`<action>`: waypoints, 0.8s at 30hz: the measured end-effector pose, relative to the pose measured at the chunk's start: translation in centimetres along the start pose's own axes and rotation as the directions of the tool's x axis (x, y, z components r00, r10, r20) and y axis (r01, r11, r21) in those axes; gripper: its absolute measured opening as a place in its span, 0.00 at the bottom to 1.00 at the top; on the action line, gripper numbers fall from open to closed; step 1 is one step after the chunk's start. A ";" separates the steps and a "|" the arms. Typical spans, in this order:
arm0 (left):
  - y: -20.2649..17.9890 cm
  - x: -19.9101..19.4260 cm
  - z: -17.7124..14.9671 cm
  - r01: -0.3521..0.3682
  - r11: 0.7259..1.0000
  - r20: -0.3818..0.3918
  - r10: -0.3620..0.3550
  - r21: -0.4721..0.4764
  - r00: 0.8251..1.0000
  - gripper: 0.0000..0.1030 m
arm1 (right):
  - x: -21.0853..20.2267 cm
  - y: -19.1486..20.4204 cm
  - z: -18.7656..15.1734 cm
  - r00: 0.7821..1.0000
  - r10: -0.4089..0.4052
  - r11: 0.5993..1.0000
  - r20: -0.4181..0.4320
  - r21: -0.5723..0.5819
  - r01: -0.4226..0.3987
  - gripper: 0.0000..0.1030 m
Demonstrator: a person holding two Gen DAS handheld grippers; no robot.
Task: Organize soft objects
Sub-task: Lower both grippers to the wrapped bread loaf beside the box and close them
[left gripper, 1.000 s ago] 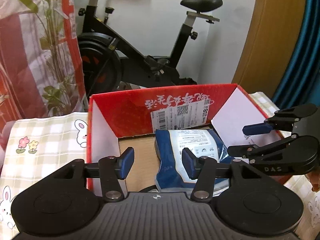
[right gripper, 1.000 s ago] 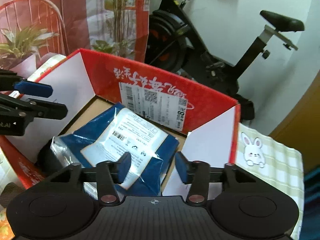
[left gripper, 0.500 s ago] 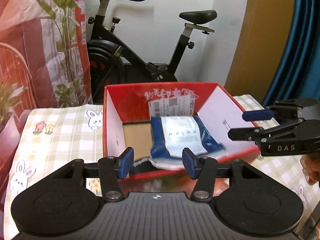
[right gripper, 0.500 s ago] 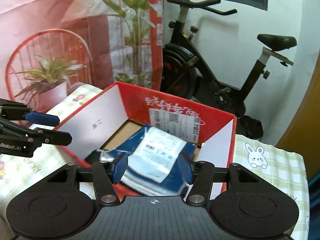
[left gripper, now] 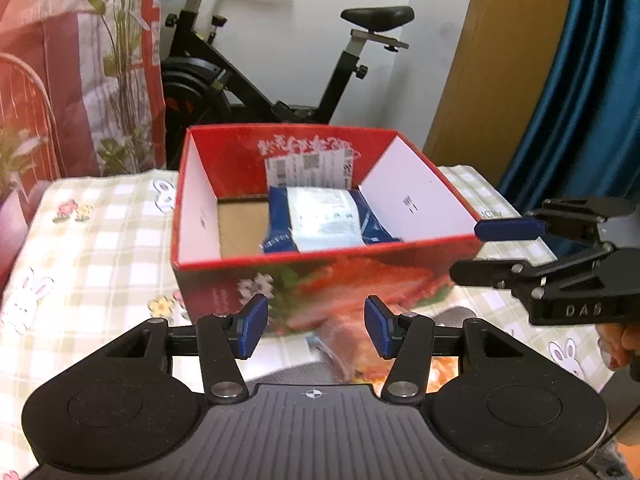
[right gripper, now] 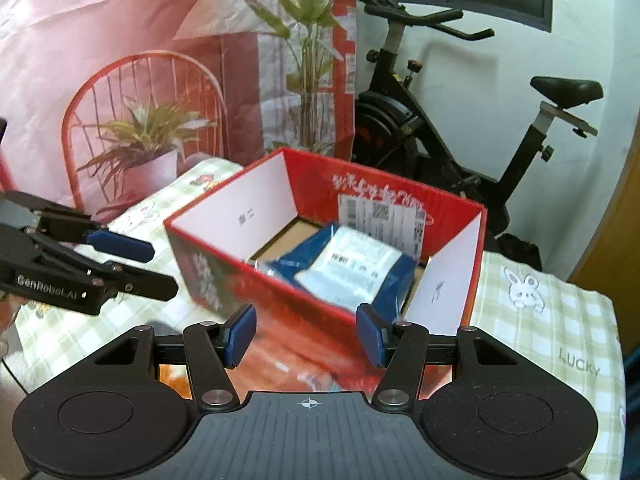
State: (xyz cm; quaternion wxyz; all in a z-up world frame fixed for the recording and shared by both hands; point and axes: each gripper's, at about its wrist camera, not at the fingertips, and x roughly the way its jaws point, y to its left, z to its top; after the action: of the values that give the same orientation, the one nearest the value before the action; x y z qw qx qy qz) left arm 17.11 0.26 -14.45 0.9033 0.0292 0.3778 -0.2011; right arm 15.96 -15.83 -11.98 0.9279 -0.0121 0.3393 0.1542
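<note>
A soft blue plastic-wrapped packet (left gripper: 320, 220) lies in the red box (left gripper: 320, 276), likely light, slippery, best pinched at an edge; left hand-held gripper (left gripper: 312, 330) and right hand-held gripper (right gripper: 306, 334) both gape empty.

The left hand-held gripper (left gripper: 314, 327) has its jaws apart with nothing between them. The right hand-held gripper (right gripper: 306, 335) is also parted and empty, both tilted downward.

A black exercise bike (left gripper: 256, 60) stands against the white wall (left gripper: 304, 20) at upper centre. A red printed curtain (left gripper: 60, 60) with plant motifs hangs at the left, a wooden door panel (left gripper: 500, 80) and blue curtain (left gripper: 592, 92) at the right. The table (left gripper: 92, 240) wears a checked bunny cloth
</note>
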 end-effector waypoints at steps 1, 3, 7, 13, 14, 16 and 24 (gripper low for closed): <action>0.0 0.2 -0.2 0.008 1.000 -0.007 -0.008 -0.006 1.000 0.54 | 0.1 0.1 -0.4 1.000 0.003 1.000 -0.007 -0.001 -0.003 0.50; -0.1 0.6 -0.7 0.017 1.000 -0.021 -0.017 -0.017 1.000 0.54 | 0.3 0.2 -1.3 1.000 0.013 1.000 -0.026 -0.001 -0.013 0.50; -0.1 2.0 -1.6 0.040 0.998 -0.056 -0.043 -0.052 0.998 0.54 | 1.6 0.6 -2.9 0.997 0.036 0.999 -0.071 0.004 -0.036 0.50; 0.3 4.5 -2.4 0.082 0.992 -0.094 -0.091 -0.096 0.991 0.54 | 3.9 0.7 -4.6 0.989 0.083 0.996 -0.126 0.026 -0.080 0.50; 0.3 4.9 -2.4 0.090 0.991 -0.099 -0.100 -0.102 0.990 0.54 | 4.2 0.7 -4.8 0.987 0.088 0.996 -0.133 0.029 -0.085 0.50; 0.3 5.7 -2.3 0.107 0.987 -0.111 -0.120 -0.120 0.987 0.54 | 4.9 0.5 -5.2 0.984 0.097 0.995 -0.149 0.039 -0.092 0.50; 0.6 9.1 -1.8 0.163 0.968 -0.147 -0.192 -0.191 0.970 0.53 | 7.1 -0.8 -5.7 0.972 0.145 0.987 -0.183 0.093 -0.129 0.52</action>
State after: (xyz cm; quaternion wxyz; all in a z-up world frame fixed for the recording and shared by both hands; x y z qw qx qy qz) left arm 21.90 -1.90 -22.08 0.8463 -0.0689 0.4685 -0.2440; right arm 17.80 -15.34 -20.92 0.8782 0.0339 0.4320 0.2024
